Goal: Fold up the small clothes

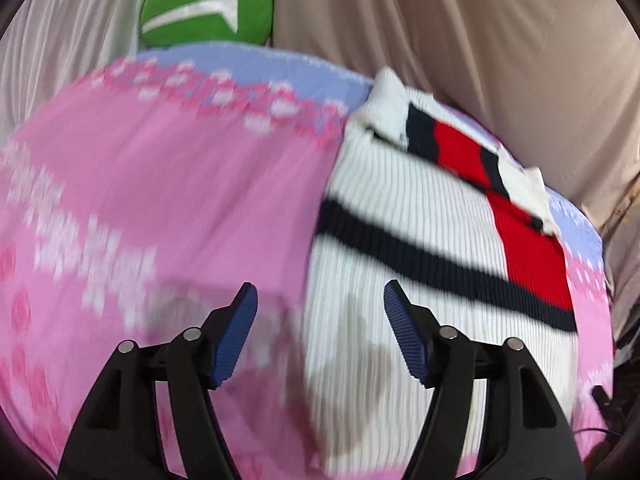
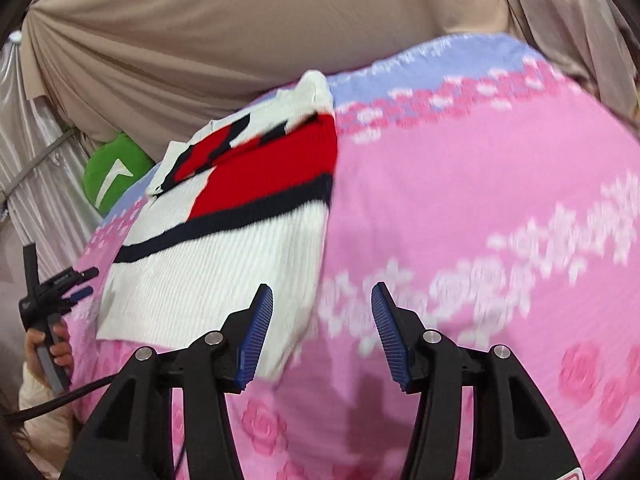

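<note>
The left tool (image 1: 320,292) hangs above the bed with its jaws wide apart and nothing between them; its blue ribbed pads (image 1: 404,336) face each other across the gap, and the black arms run down to the bottom edge of the left wrist view. The right tool (image 2: 322,296) hangs above the bed the same way, jaws spread and empty, blue pads (image 2: 256,340) turned inward. In the right wrist view the person's left hand (image 2: 50,350) shows at the left edge, fingers wrapped round the left tool's handle.
</note>
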`<state>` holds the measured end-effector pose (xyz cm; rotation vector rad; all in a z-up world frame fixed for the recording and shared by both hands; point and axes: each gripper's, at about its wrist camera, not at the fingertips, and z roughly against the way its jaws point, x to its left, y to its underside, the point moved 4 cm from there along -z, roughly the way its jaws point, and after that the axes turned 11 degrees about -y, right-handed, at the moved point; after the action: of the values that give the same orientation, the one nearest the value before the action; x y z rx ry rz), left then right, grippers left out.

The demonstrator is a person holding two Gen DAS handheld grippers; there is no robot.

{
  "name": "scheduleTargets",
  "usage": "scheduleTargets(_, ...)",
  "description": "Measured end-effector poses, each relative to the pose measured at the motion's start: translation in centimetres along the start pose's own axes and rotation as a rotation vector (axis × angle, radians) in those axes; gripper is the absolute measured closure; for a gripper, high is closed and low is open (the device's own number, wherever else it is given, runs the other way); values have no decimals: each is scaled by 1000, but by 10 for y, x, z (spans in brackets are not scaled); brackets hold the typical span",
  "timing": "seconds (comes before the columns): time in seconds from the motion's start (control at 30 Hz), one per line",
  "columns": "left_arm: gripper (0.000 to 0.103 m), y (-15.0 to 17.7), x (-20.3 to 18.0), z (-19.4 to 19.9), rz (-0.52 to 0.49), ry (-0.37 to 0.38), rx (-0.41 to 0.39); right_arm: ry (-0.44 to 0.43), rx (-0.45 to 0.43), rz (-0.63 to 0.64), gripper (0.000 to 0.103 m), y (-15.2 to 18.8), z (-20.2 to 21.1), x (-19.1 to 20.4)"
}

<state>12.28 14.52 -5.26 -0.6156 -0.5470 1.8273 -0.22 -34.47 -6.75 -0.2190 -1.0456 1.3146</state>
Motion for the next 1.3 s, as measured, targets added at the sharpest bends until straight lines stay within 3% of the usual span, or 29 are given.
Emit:
scheduleTargets(0.2, 37, 32, -4, -5, 40, 76, 88, -62, 47, -64, 49, 17, -12, 11)
scheduleTargets(0.27, 34, 33, -8, -4, 32, 65, 70, -103, 84, -113, 47, 21, -23, 15)
scheduleTargets(0.37, 34, 32, -11, -6, 49, 55, 66, -63, 89, -111, 41, 23, -31, 24)
scheduleTargets(0.43, 53, 28, -14, -9, 54, 76, 73, -51, 78, -126, 40, 21, -35, 28)
scheduleTargets(0.47, 78, 27, -14, -11, 58, 93, 92, -53, 72, -133, 43, 20, -38, 29)
scheduleTargets(0.5, 94, 27, -15, -15, 67, 105, 111, -58, 68, -139, 51, 19, -42, 30)
scheduleTargets(0.53, 96, 25, -14, -15, 84, 133, 120, -70, 73, -153, 80, 19, -45, 30)
scheduleTargets(0.57, 97, 23, -13, -13, 96, 148, 123, -82, 71, -170, 94, 19, -48, 30)
scheduleTargets(0.6, 97, 21, -12, -9, 101, 161, 116, -91, 61, -181, 94, 18, -48, 29)
scheduleTargets(0.8, 99, 15, -12, 66, 35, 205, -25, -165, -147, -28, 97, 9, 17, 70)
scheduleTargets(1.0, 99, 33, -1, 150, -35, 252, -147, -242, -309, 92, 97, 18, 104, 107)
scheduleTargets(1.17, 99, 49, 29, 220, -2, 329, -230, -332, -451, 203, 97, 36, 173, 135)
scheduleTargets(1.3, 99, 45, 51, 271, 45, 365, -361, -392, -575, 276, 97, 36, 220, 156)
